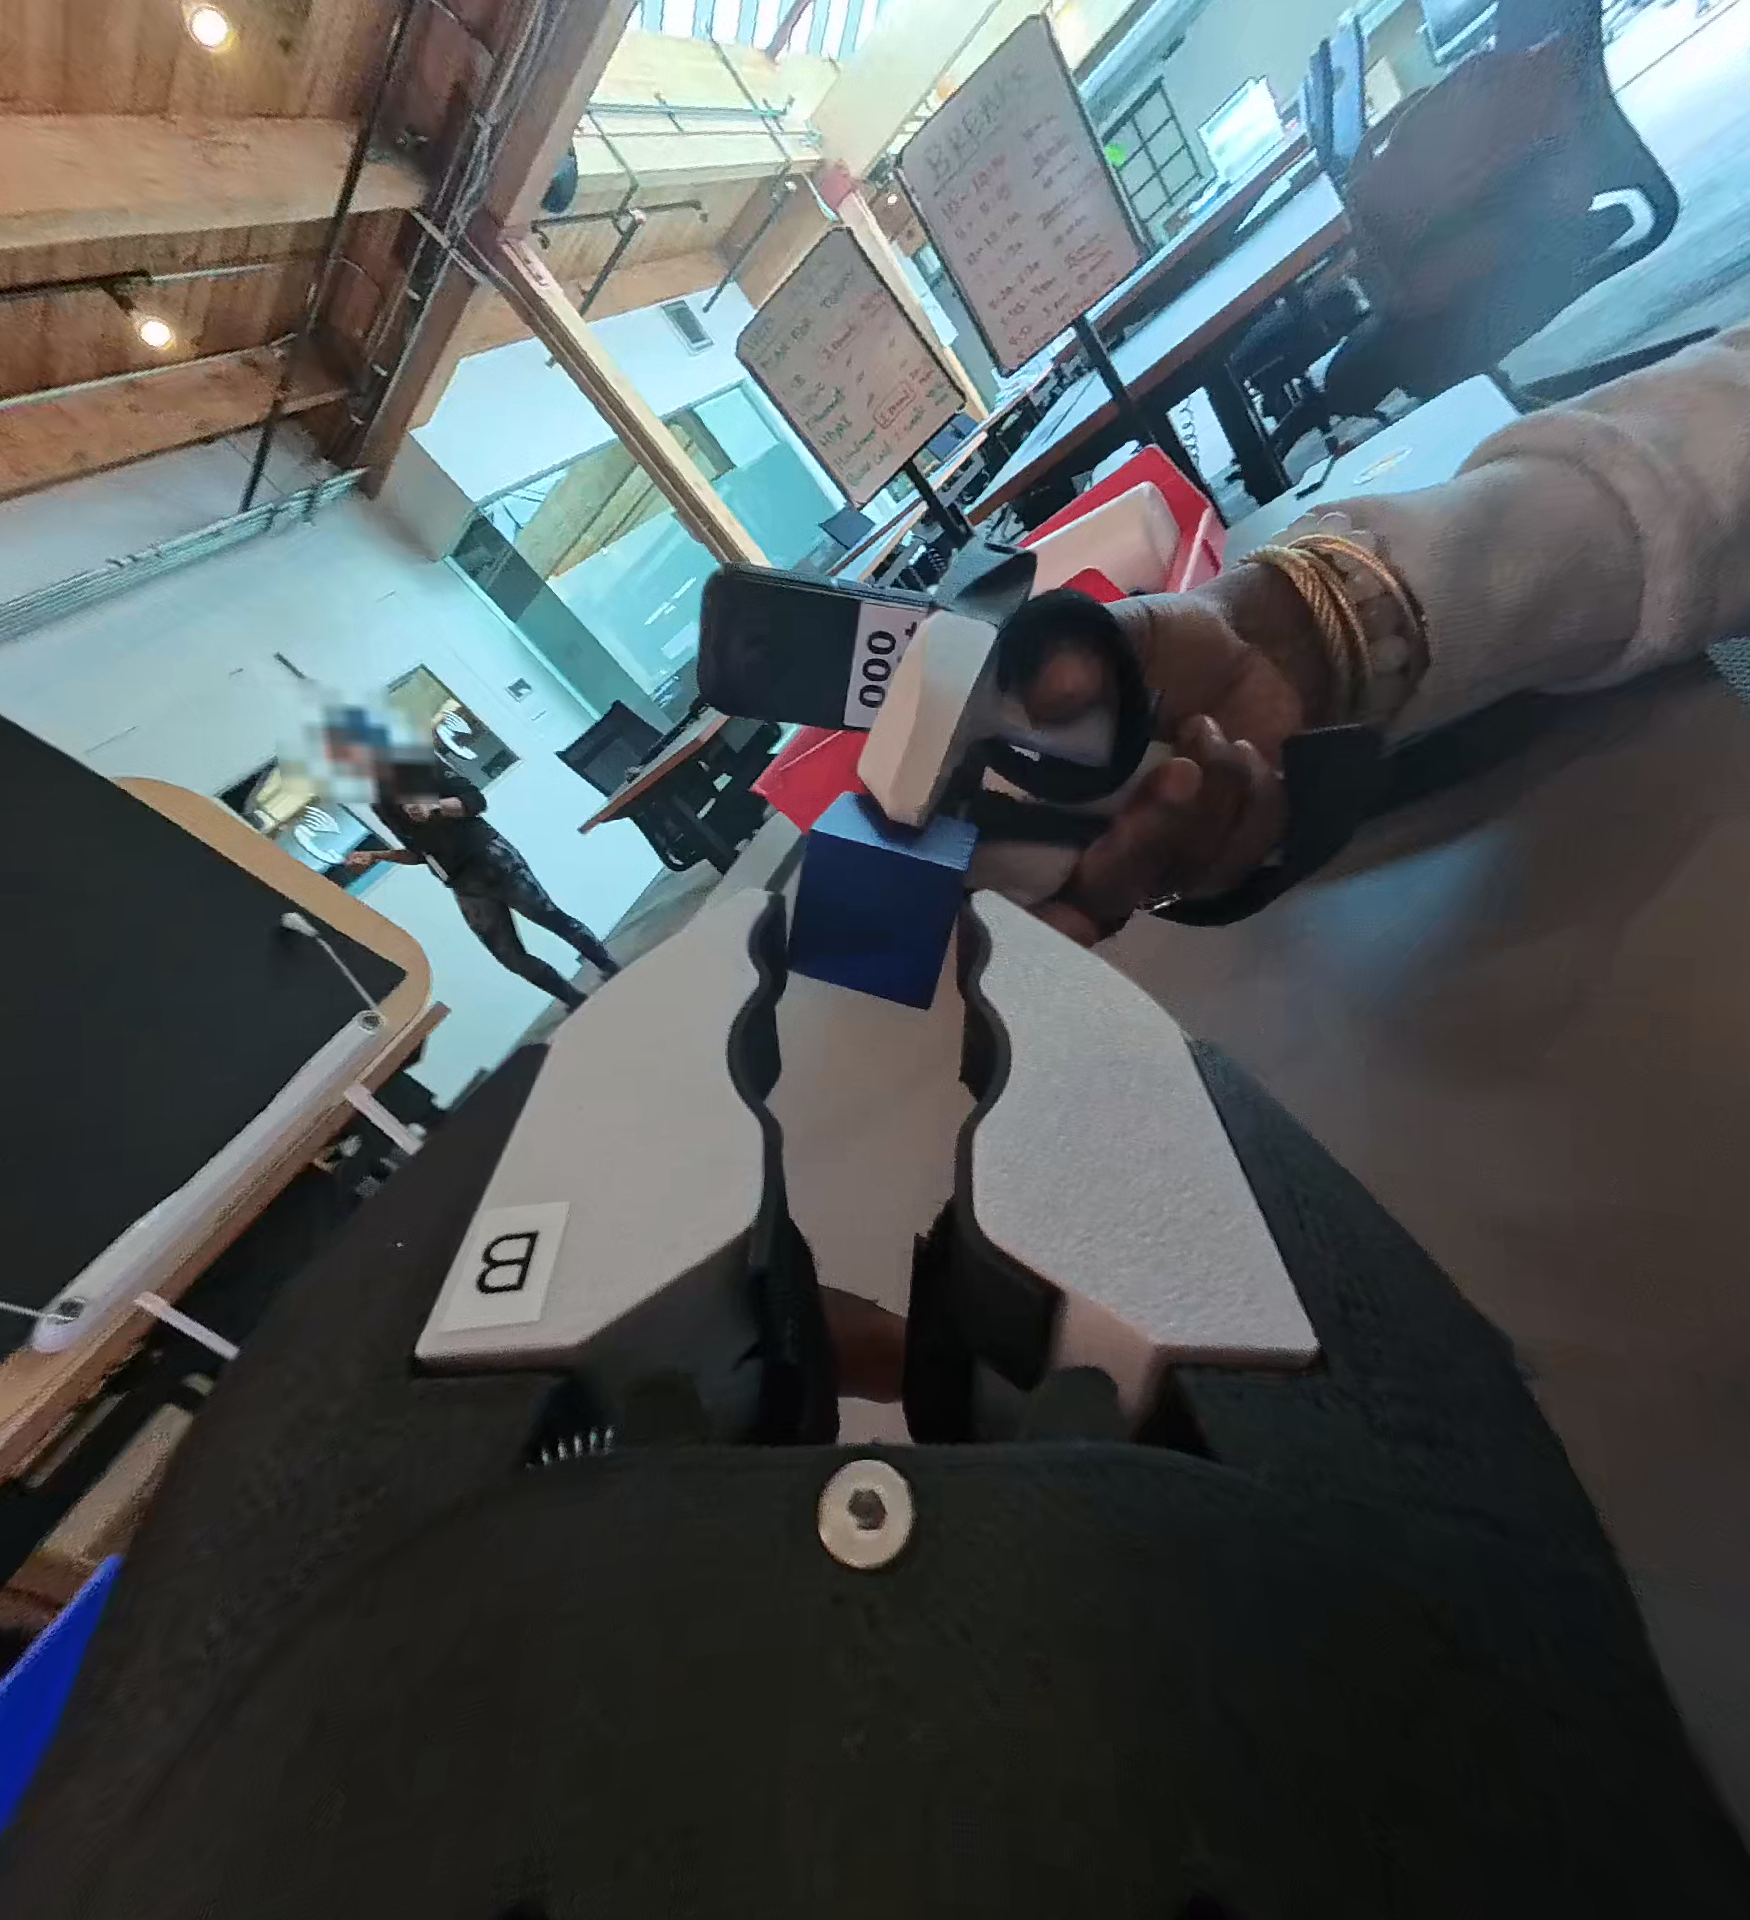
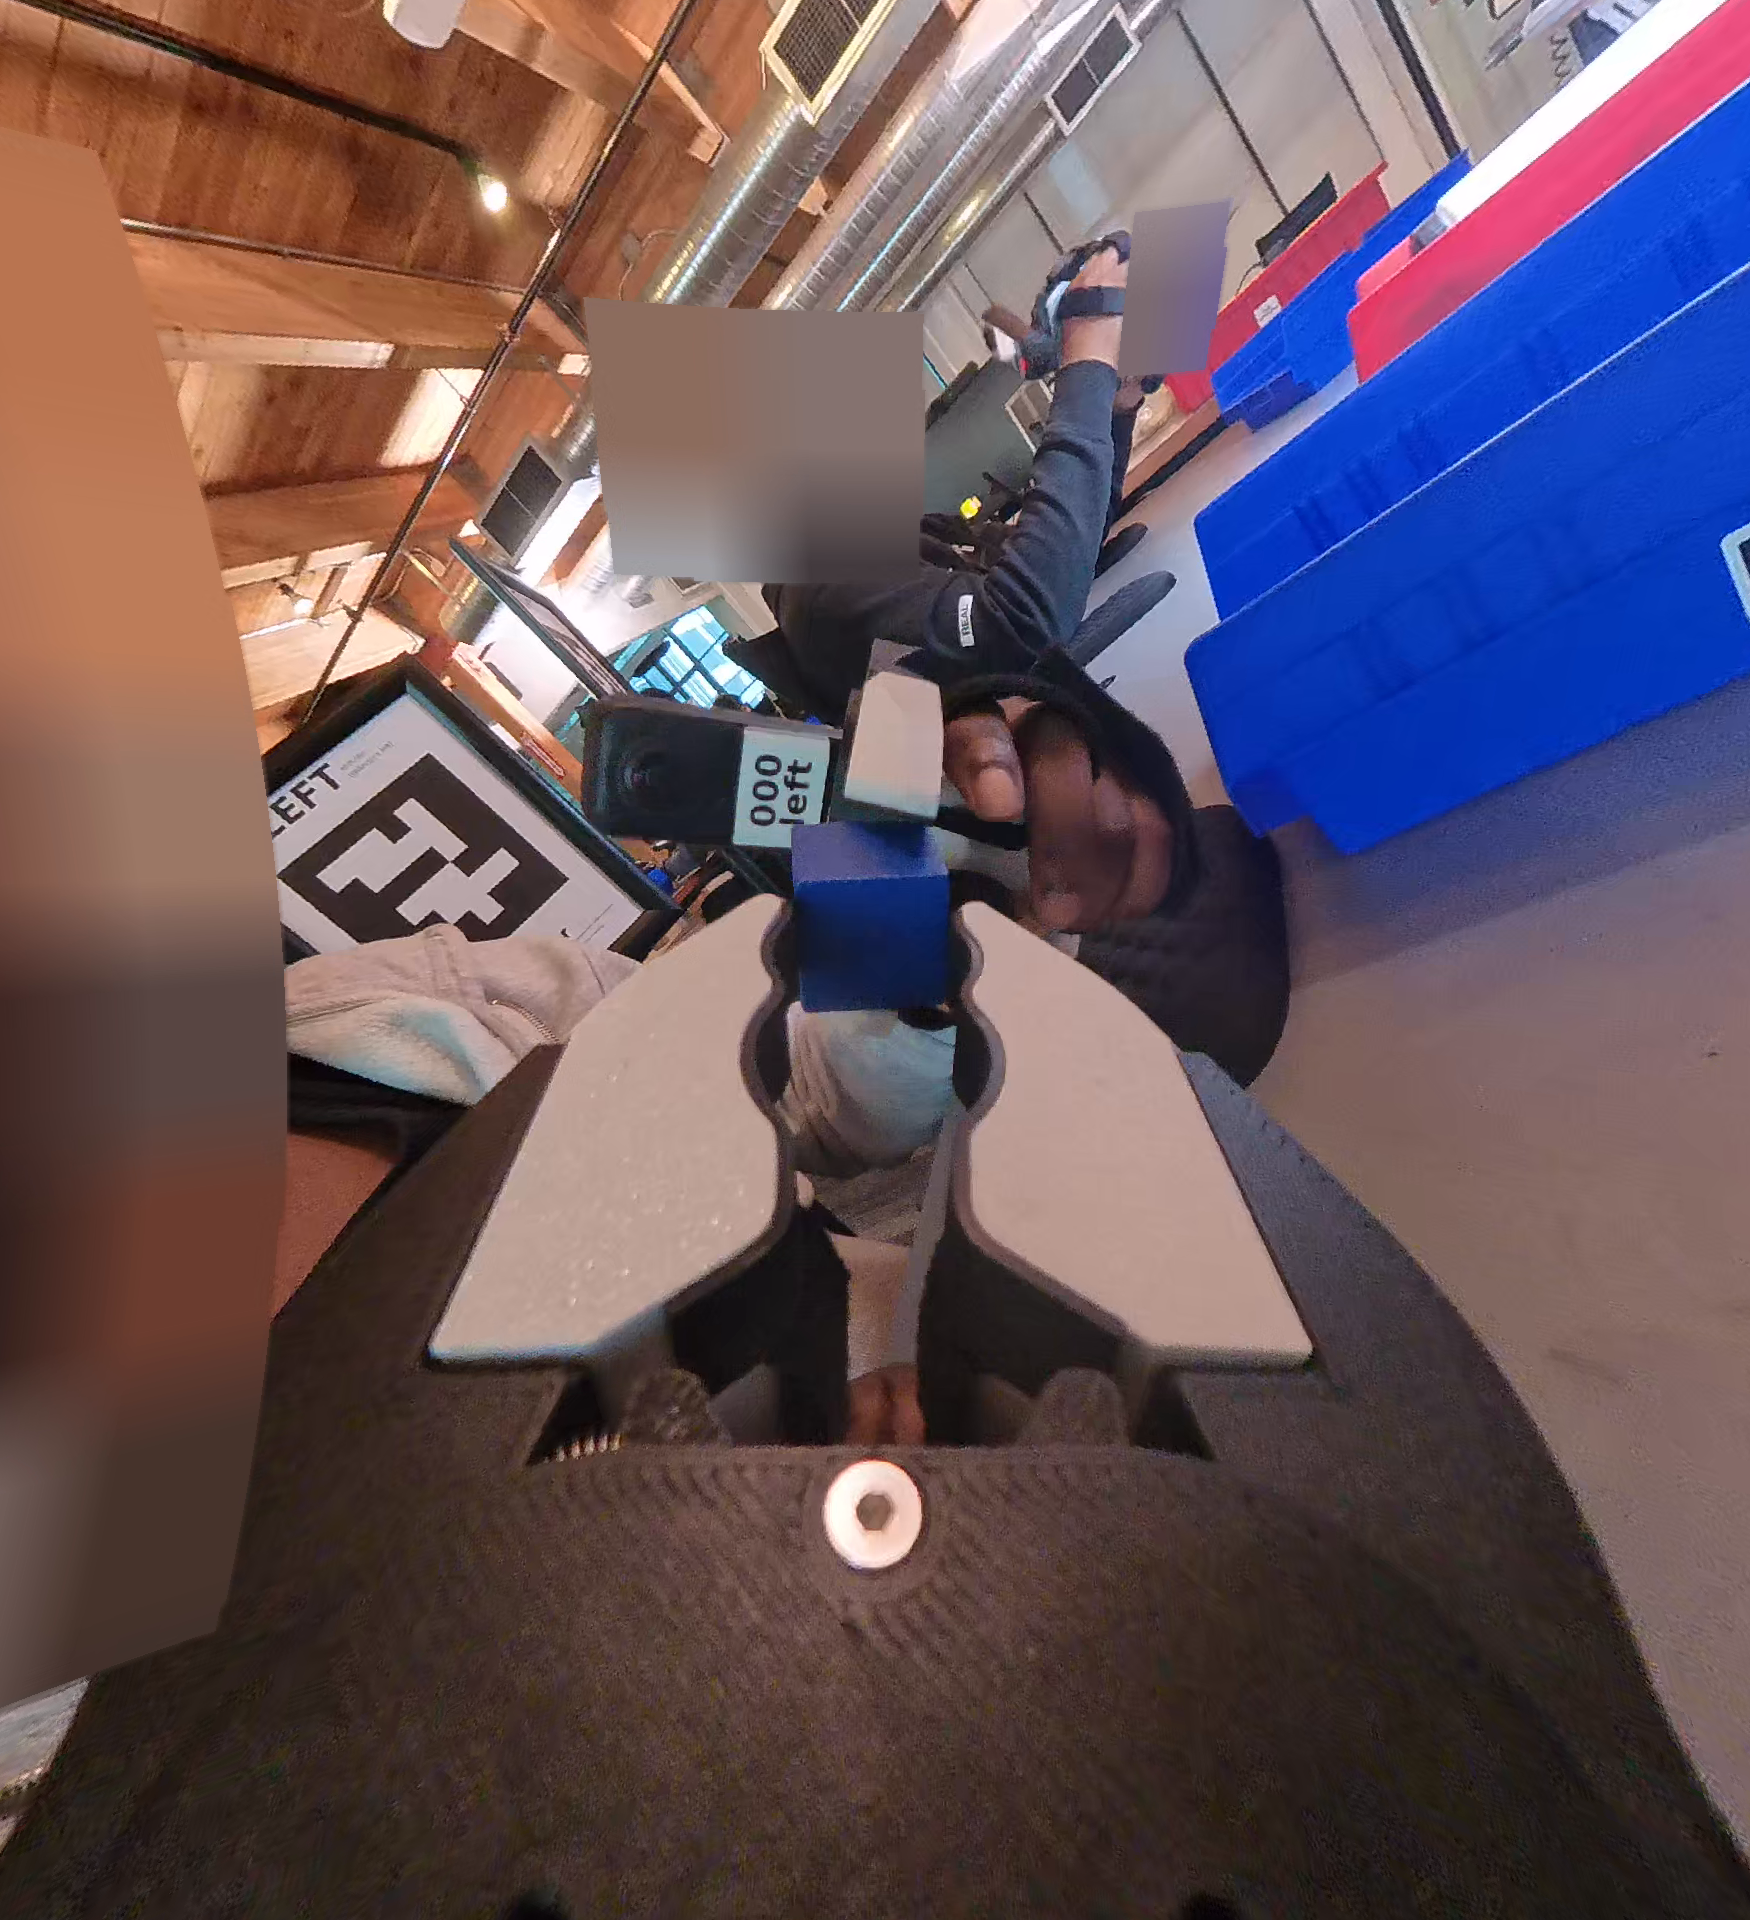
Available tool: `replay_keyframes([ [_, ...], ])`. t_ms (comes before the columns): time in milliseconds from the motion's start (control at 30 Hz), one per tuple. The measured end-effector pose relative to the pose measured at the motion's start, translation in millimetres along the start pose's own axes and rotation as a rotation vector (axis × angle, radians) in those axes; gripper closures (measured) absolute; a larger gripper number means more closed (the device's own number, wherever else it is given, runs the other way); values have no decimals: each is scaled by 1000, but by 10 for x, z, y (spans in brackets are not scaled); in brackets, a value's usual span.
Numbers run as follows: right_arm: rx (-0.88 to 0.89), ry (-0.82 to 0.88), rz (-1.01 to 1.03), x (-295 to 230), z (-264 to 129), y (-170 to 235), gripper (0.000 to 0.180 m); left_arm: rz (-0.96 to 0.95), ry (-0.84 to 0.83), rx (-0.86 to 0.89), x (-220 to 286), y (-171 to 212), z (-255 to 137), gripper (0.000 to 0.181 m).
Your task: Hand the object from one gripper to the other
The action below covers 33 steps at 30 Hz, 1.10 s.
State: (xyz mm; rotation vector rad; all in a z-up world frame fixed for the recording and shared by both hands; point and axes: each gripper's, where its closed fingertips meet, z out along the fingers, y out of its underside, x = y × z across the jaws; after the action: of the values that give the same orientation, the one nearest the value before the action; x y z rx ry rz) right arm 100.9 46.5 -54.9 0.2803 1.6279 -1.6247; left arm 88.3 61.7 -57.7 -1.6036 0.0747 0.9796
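Note:
A blue cube (image 1: 876, 920) is held in the air between both grippers. In the left wrist view my left gripper (image 1: 871, 914) is shut on the blue cube, with a fingertip against each side. The right gripper's white finger (image 1: 918, 727) presses on the cube's top from the far side, held by a hand with gold bangles (image 1: 1338, 613). In the right wrist view my right gripper (image 2: 871, 930) is shut on the same cube (image 2: 871, 940). The left gripper's grey finger (image 2: 892, 753) sits on its top edge. The second finger of each far gripper is hidden.
A grey table (image 1: 1473, 1039) lies below. Red bins (image 1: 1120, 540) stand behind the hand. Blue bins (image 2: 1525, 520) and a red bin (image 2: 1577, 208) line the right. A framed marker board (image 2: 435, 862) and grey cloth (image 2: 435, 997) lie left. A person (image 1: 476, 852) walks far off. My two grippers' fingertips are within a few centimetres of each other.

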Motion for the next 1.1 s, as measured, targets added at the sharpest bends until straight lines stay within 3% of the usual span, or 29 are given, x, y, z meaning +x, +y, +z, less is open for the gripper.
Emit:
replay_keyframes([
  [100,13,21,-109,-13,9,-31,148,-159,49,18,-4,-25,-17,151],
  [167,42,96,-323,-32,0,-99,132,-358,96,73,-41,-84,-51,151],
  [267,16,277,-799,-79,-22,-139,120,-732,232,184,-94,-189,-133,151],
  [400,-47,527,-1540,-183,-11,-98,127,-1164,471,208,-18,-194,-167,152],
  [500,-106,587,-1779,-178,60,0,131,-1165,535,150,116,-177,-147,152],
  [633,-162,586,-1843,-120,102,81,151,-1144,575,92,235,-154,-128,152],
  [700,-163,598,-1787,-101,90,47,151,-1107,545,125,180,-169,-128,153],
  [767,-110,554,-1573,-112,63,-24,151,-967,442,186,83,-221,-122,134],
  [833,-50,475,-1198,-75,25,-109,152,-696,288,203,10,-233,-116,120],
  [900,1,298,-724,-71,14,-120,152,-350,118,186,-49,-218,-107,116],
  [967,24,109,-300,-79,-19,-106,152,-129,14,175,-68,-235,-101,116],
  [1033,47,7,-83,-57,-57,-109,151,-98,9,138,-41,-188,-66,119],
  [1100,42,14,-52,-6,-49,-83,152,-134,41,114,-6,-142,-44,125],
])
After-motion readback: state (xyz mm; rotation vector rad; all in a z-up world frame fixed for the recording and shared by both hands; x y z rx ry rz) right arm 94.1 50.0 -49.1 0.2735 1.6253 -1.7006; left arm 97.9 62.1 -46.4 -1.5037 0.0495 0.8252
